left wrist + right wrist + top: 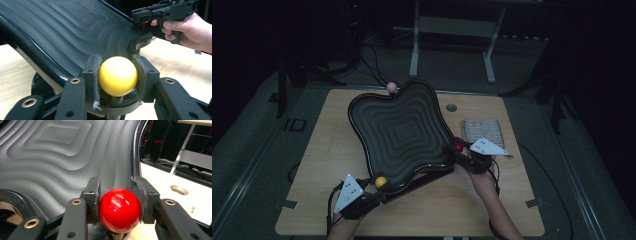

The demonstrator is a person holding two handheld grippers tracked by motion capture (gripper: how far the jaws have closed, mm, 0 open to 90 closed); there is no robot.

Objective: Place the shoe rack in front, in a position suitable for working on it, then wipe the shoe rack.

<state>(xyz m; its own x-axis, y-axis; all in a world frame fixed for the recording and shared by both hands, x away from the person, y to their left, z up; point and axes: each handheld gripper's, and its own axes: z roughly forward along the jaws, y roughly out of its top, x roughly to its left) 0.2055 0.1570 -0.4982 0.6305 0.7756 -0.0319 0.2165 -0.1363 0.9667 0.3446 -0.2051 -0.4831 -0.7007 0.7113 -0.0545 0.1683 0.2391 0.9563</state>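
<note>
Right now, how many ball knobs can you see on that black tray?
3. A yellow knob at the near-left corner in the left gripper, a red knob at the right corner in the right gripper, a pink knob at the far corner.

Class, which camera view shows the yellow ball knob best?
The left gripper view: the yellow ball knob sits large and sharp between the left gripper pads. The high view shows it as a small dot at the black tray corner.
</note>
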